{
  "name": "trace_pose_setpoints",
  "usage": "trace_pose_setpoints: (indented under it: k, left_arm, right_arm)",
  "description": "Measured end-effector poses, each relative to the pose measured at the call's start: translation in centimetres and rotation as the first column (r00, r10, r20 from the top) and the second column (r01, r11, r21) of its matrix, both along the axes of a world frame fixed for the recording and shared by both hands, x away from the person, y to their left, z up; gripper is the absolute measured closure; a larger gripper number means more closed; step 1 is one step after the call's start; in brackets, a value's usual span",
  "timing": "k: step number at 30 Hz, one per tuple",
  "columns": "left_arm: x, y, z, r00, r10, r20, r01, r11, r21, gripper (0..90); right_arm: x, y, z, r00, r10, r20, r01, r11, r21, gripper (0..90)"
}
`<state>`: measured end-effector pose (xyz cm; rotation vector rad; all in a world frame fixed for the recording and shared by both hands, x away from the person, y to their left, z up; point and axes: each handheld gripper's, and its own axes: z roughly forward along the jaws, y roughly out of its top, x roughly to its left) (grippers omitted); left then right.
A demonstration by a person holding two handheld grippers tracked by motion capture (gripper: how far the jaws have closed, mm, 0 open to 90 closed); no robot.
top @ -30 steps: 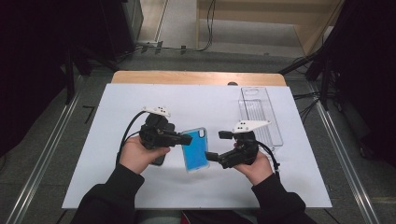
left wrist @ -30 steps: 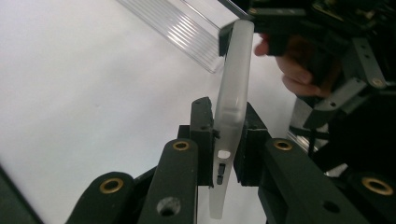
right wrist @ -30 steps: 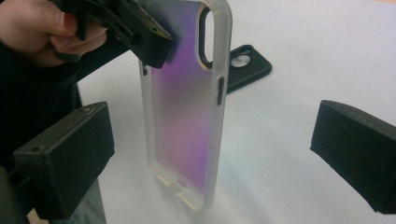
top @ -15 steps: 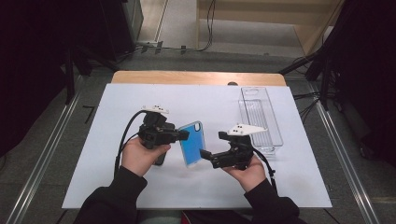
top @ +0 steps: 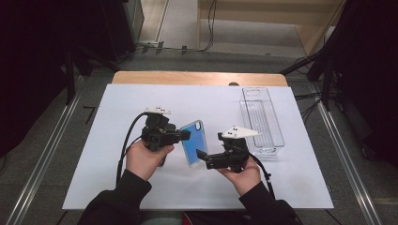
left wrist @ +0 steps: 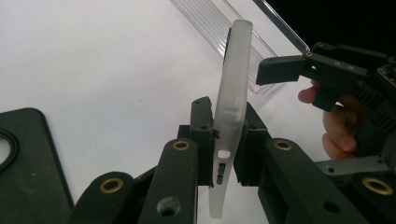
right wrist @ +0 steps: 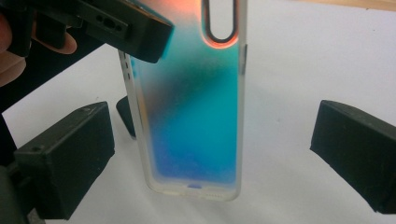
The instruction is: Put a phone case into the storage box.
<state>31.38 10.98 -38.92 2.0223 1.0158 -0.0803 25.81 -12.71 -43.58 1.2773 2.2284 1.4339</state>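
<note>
The right gripper (top: 202,156) stands with jaws wide apart on either side of the blue phone case (top: 194,142), not touching it. The left gripper (top: 184,135) is clamped on the case's edge, holding it above the white table (top: 117,101). A clear tray (top: 263,117) lies beyond.

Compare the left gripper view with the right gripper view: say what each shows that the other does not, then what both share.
Left gripper view alone: the phone case edge-on, clamped between the left gripper's pads, the clear tray behind it, and a flat black item lying on the white mat.

Right gripper view alone: the case's broad blue-green face with its camera cutout, standing between the right gripper's wide-open jaws, untouched by them.

Both: the case, the mat, and the other hand's gripper.
</note>
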Motion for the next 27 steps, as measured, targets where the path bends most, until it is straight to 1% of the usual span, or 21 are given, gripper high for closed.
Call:
trace_pose_setpoints:
  k: [1,6,7,12,13,19,24,27]
  left_arm:
    - [-0.1,-0.1,0.0,1.0000,0.001,0.002,-0.001,1.0000,0.000,81.2]
    - [-0.3,-0.7,-0.2,1.0000,0.004,0.004,-0.004,1.0000,0.008,81.1]
    - [-0.4,-0.8,-0.2,1.0000,0.005,0.006,-0.005,1.0000,0.008,81.2]
    - [-0.7,-1.2,-0.3,0.9999,0.002,0.010,-0.002,1.0000,-0.001,81.1]
    - [-0.7,-1.4,-0.3,1.0000,0.000,0.009,0.000,1.0000,0.000,81.1]
    - [-1.1,-1.9,-0.5,0.9999,-0.009,0.015,0.008,0.9999,0.013,81.1]
    - [-1.3,-2.2,-0.6,0.9999,-0.010,0.013,0.010,0.9999,0.007,81.0]
    - [-1.5,-2.3,-0.6,0.9996,-0.020,0.018,0.020,0.9997,0.012,81.0]
  right_arm:
    - [0.0,0.2,-0.1,0.9999,-0.012,-0.005,0.012,0.9999,-0.009,0.0]
    - [0.1,0.6,-0.3,0.9998,-0.020,-0.010,0.020,0.9997,-0.015,0.0]
    - [0.2,0.7,-0.4,0.9994,-0.033,-0.008,0.033,0.9991,-0.025,0.0]
    - [0.3,1.0,-0.5,0.9991,-0.039,-0.019,0.038,0.9990,-0.025,0.0]
    - [0.3,1.1,-0.5,0.9989,-0.044,-0.019,0.043,0.9985,-0.033,0.0]
    - [0.4,1.7,-0.7,0.9990,-0.038,-0.022,0.037,0.9983,-0.045,0.0]
    - [0.6,2.0,-0.9,0.9991,-0.035,-0.023,0.034,0.9978,-0.057,0.0]
    - [0.7,2.2,-1.0,0.9992,-0.033,-0.022,0.031,0.9975,-0.063,0.0]
